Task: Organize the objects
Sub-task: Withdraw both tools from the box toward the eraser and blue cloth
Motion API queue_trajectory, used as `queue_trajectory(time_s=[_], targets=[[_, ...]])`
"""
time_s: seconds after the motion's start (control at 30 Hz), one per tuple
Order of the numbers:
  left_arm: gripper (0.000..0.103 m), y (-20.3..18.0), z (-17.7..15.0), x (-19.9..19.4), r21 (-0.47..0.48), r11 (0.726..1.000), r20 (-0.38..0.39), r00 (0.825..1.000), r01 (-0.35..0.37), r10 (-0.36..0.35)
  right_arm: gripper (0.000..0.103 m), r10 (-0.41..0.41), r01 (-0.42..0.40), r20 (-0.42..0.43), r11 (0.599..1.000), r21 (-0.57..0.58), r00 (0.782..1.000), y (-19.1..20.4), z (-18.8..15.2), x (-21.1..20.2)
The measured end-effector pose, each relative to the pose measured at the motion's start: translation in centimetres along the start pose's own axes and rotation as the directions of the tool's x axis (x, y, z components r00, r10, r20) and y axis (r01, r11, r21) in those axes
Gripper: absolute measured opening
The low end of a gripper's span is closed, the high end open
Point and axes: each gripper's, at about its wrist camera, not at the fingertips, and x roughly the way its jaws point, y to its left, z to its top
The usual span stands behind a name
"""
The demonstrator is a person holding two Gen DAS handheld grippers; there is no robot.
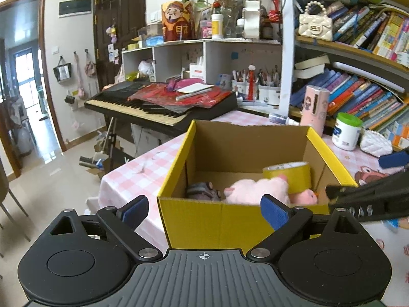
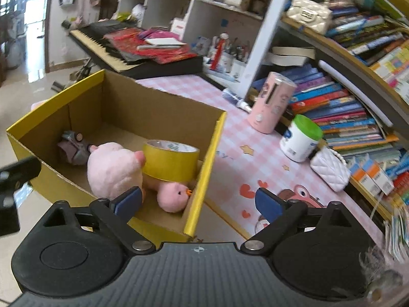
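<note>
Item: yellow cardboard box (image 2: pixel 204 158) on my worktop (image 2: pixel 242 133), open-topped, partly filled.

Contents as I see them: a pink plush toy (image 2: pixel 112 168), a roll of yellow tape (image 2: pixel 170 162) resting against it and on a smaller pink chick plush (image 2: pixel 173 197), and a grey bundle (image 2: pixel 72 149) in the far corner (too crumpled to name). Beside the box, apart from it: a pink cylinder (image 2: pixel 272 103), a green-lidded tub (image 2: pixel 300 138), a white quilted purse (image 2: pixel 329 168), all against the bookshelf (image 2: pixel 358 58); a keyboard (image 1: pixel 143 107) stands beyond. My left hand-held gripper (image 1: pixel 204 213) hovers at the box's near wall, jaws wide apart, empty. My right hand-held gripper (image 2: pixel 198 200) hangs over the box's near corner, jaws likewise spread, holding nothing.
</note>
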Motion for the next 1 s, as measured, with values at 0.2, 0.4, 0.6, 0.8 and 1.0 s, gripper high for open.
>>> queue_trajectory(time_s=[0.2, 0.4, 0.6, 0.8, 1.0], targets=[[0.096, 0.7, -1.3, -1.2, -0.019, 1.0, -0.022, 1.0, 0.005, -0.005, 0.096, -0.037, 0.034, 0.029, 0.996, 0.079, 0.999, -0.5, -1.2, -1.7], [0.096, 1.1, -1.5, -2.5, -0.014, 1.0, -0.001, 1.0, 0.005, -0.005, 0.096, -0.05, 0.046, 0.024, 0.988, 0.146, 0.998, -0.6, -2.4, -3.0], [0.096, 1.1, -1.3, -3.1, 0.003, 1.0, 0.016, 1.0, 0.01, -0.01, 0.096, -0.072, 0.06, 0.058, 0.978, 0.199, 0.996, 0.2, -3.7, -5.0], [0.096, 0.9, -1.9, -3.6, 0.024, 1.0, -0.016, 1.0, -0.013, 0.013, 0.1, -0.152, 0.13, 0.051, 0.946, 0.296, 0.987, 1.2, -5.2, -6.9], [0.096, 0.9, -3.2, -4.4, 0.048, 0.997, -0.062, 0.996, -0.058, 0.061, 0.102, -0.253, 0.248, -0.015, 0.934, 0.258, 0.967, 4.3, -7.1, -7.8]])
